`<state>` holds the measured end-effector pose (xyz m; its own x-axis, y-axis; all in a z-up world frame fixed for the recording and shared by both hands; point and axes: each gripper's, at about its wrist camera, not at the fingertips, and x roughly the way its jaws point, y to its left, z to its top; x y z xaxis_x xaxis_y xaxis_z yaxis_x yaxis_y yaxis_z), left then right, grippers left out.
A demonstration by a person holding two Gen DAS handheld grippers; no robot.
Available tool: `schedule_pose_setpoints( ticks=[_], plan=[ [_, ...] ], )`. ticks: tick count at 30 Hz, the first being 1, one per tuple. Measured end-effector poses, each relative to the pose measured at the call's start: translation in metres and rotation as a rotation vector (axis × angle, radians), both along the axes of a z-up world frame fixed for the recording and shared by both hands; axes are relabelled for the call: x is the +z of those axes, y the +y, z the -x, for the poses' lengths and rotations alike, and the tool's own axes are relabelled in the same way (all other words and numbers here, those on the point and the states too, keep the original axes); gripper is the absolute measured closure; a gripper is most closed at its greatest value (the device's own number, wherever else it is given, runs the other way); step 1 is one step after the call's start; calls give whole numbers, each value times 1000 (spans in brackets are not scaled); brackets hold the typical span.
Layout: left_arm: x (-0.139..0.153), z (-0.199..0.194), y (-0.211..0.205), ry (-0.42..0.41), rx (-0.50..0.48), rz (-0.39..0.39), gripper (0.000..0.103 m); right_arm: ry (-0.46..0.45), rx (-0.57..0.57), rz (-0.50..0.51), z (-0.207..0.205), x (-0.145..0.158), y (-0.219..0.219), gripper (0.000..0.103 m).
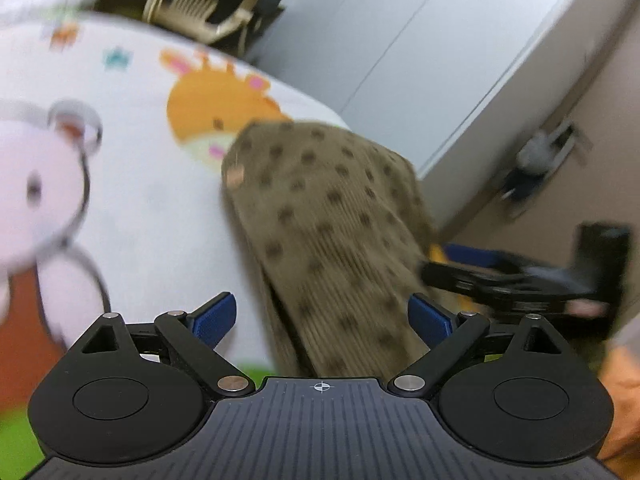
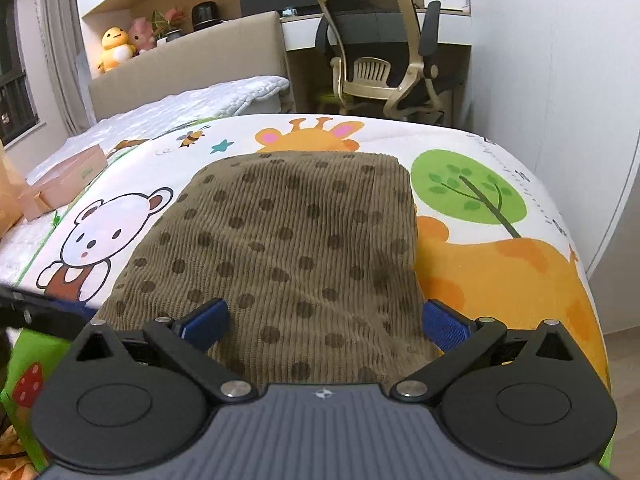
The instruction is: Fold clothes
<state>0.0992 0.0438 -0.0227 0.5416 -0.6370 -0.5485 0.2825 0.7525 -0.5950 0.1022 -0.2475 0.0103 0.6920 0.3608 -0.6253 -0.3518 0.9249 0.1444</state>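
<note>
Blue-padded fingers of the right gripper (image 2: 324, 320) stand wide apart over the near edge of the olive-brown corduroy garment with dark polka dots (image 2: 296, 240), gripping nothing. It lies folded into a rough rectangle on the white cartoon-printed play mat with a bear, giraffe and tree (image 2: 496, 152) — near hem just under the jaws, far edge across the giraffe's face. The left gripper (image 1: 322, 320), in a blurred view, also has its jaws spread and empty, the same cloth between and beyond them. Ribbed corduroy looks soft, thickish and light; it should drape rather than slip — best pinched at the near corners, through all layers.
</note>
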Motion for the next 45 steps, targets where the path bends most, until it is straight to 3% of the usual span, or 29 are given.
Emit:
schedule_pose_setpoints(
  ticks=[2, 3, 5, 6, 8, 13, 16, 19, 21, 23, 27, 29, 30, 32, 36, 41, 45],
  plan=[
    [-2, 7, 3, 30, -3, 30, 37, 1, -12, -10, 0, 0, -1, 0],
    [-3, 10, 2, 35, -5, 35, 41, 1, -18, -15, 1, 0, -1, 0],
    [-1, 12, -1, 25, -4, 27, 66, -14, -23, -12, 5, 2, -2, 0],
    [0, 14, -2, 19, -3, 29, 69, -23, -24, -10, 8, 4, -2, 0],
    [7, 20, -5, -8, -9, 28, 92, -50, -25, -7, 14, 9, -3, 0],
    [16, 33, -16, -40, -57, -2, 96, -119, 30, -23, 22, 23, 7, 0],
    [1, 34, -27, 12, -85, -79, 98, -136, 111, 2, 23, 23, 23, 0],
    [-1, 38, -30, 17, -113, -116, 95, -89, 172, 119, 17, 0, 43, 0],
    [5, 40, -27, -6, -119, -117, 90, -76, 186, 130, 16, -11, 47, 0],
    [21, 37, -22, -58, -101, -113, 65, -65, 193, 114, 15, -13, 46, 0],
    [56, 17, -19, -167, -42, -121, 46, -55, 203, 97, 15, -15, 44, 0],
    [67, 0, -28, -221, -32, -112, 24, -51, 209, 99, 17, -14, 43, 0],
    [70, -13, -36, -245, -28, -106, 20, -49, 213, 101, 18, -14, 43, 0],
    [68, -42, -53, -253, -27, -109, 19, -43, 235, 110, 20, -10, 38, 0],
    [44, -86, -79, -197, -11, -246, 20, -88, 226, 113, 16, 13, 12, 0],
    [37, -72, -86, -277, -75, -333, 12, -141, 60, 62, -36, 40, -14, 0],
    [35, -71, -85, -288, -81, -336, 11, -116, -12, 62, -91, 32, -4, 0]
  ],
)
